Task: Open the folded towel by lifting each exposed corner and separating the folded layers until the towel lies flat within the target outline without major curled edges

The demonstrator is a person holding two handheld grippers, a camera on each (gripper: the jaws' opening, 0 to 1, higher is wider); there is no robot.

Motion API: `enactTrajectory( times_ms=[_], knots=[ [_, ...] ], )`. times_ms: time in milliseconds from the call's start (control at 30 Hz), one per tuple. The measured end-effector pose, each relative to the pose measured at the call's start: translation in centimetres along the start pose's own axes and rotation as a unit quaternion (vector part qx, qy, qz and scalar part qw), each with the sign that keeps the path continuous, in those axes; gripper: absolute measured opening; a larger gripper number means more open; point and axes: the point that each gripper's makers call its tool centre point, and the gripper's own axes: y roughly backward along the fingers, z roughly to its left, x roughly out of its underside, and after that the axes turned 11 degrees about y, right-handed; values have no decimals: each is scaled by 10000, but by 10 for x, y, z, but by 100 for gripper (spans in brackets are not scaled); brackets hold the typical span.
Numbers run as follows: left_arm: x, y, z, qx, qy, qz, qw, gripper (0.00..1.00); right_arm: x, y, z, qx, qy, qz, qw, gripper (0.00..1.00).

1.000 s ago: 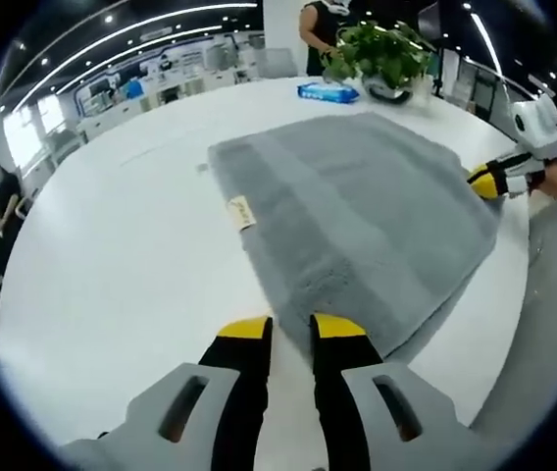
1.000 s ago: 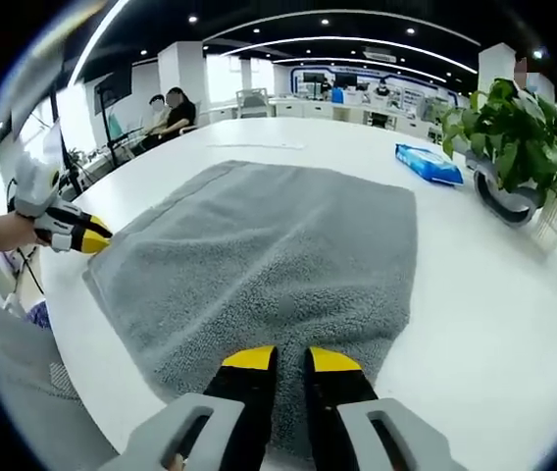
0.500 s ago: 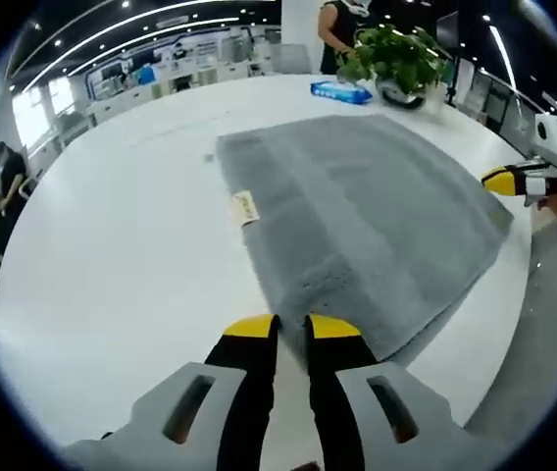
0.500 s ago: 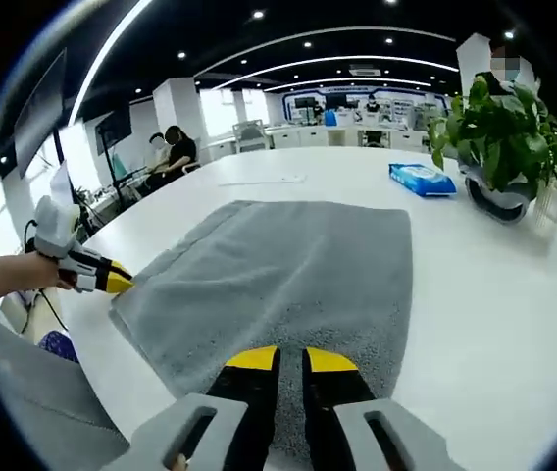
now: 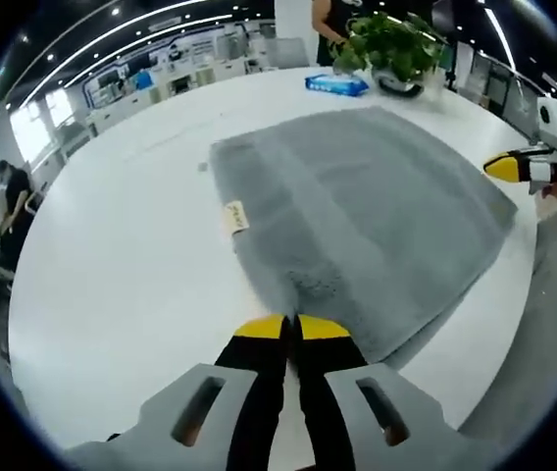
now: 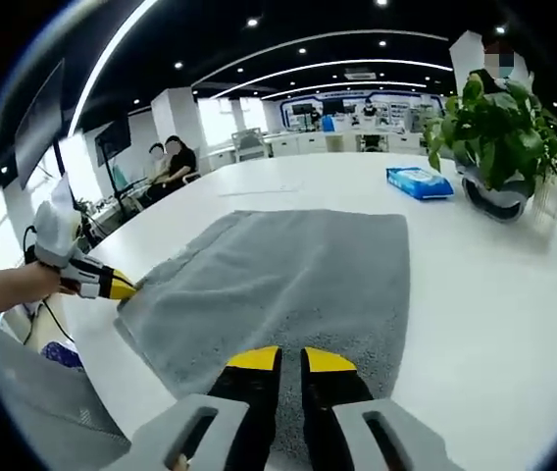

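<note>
Straight ahead in the left gripper view, the left tongs (image 5: 290, 326) are pressed together on the near corner of the grey towel (image 5: 367, 211), which lies spread on the white counter (image 5: 112, 255); the right tongs (image 5: 502, 166) hover off its far-right edge.

In the right gripper view, the right tongs (image 6: 290, 359) stand narrowly parted above the towel's near edge, gripping nothing, with a potted plant (image 6: 499, 137) up to their right.

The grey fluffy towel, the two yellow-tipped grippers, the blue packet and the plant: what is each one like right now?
Grey fluffy towel: folded, lying on the white table.
Left gripper: shut on the towel's near corner.
Right gripper: jaws slightly apart, over the towel's edge.
Blue packet: lying flat.
Potted green plant: upright.
</note>
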Motion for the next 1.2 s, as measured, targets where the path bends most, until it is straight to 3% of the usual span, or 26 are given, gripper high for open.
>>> enactTrajectory(
  times_ms=[333,433,600,900,1200],
  knots=[
    [-18,9,-16,79,-69,-292,9995,2,-8,-2,15,-286,86,-164,9994,6],
    [-27,10,-31,191,-119,-430,9988,2,-8,-2,18,-361,73,-176,9992,6],
    [-31,6,-49,239,-500,-360,9978,2,-10,-1,17,-356,43,-212,9991,6],
    [-41,-1,-90,603,-697,-491,9945,2,-15,1,19,-489,-224,-339,9980,7],
    [-36,-9,-139,1030,-969,-444,9890,2,-14,0,29,-683,-168,-319,9970,10]
  ],
)
